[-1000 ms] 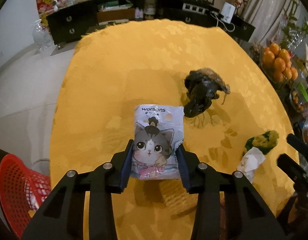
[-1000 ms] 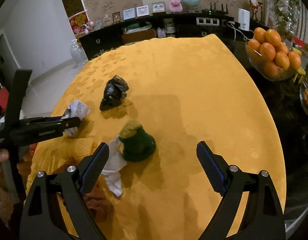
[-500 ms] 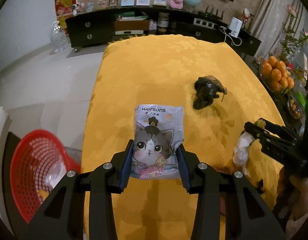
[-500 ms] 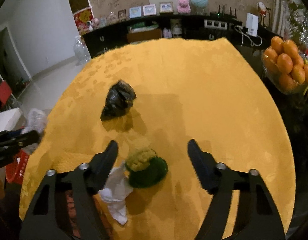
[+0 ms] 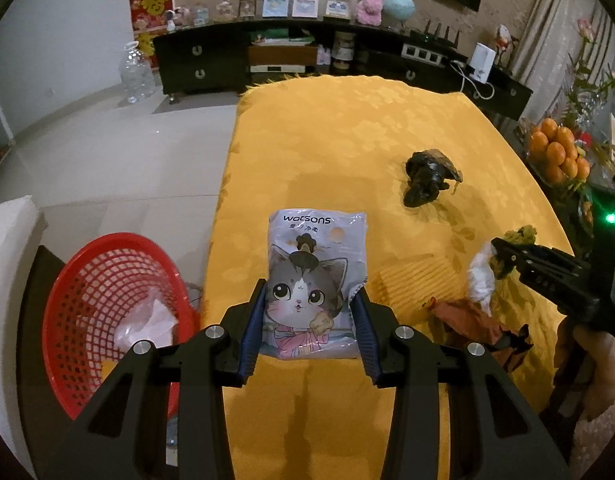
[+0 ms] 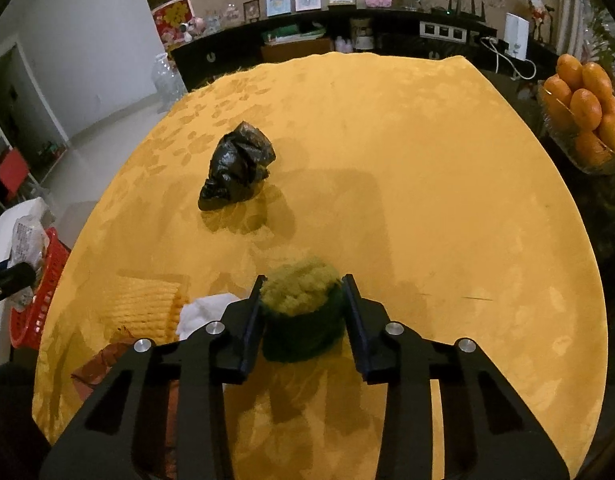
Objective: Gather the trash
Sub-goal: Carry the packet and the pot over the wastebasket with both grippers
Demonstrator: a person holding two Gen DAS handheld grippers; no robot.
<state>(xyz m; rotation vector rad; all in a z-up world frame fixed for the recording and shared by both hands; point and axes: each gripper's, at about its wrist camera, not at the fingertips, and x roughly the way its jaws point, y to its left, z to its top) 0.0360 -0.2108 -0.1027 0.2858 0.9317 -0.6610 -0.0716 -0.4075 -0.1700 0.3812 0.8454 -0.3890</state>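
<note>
Two pieces of trash are in hand at once, and I place everything by the red basket (image 5: 107,312), which sits low off the left edge of the table (image 5: 347,128) with some crumpled wrapping already in it. Nearest that basket, my left tool (image 5: 307,320) is clamped on the cat-printed tissue pack (image 5: 315,276), held above the table edge just right of the basket; this step is the carry, and next I judge it needs a swing left until the pack hangs over the basket's rim, then a release. Farther right of the basket, my right tool (image 6: 303,308) is closing its jaws around the green-and-yellow scrubber (image 6: 301,312), which sits between the pads on the table; they look to be touching its sides, so a lift should wait until it is firmly squeezed. Beside it lie a white tissue (image 6: 205,310) and a brown wrapper (image 6: 103,364); the black crumpled bag (image 6: 239,168) waits farthest from the basket.
</note>
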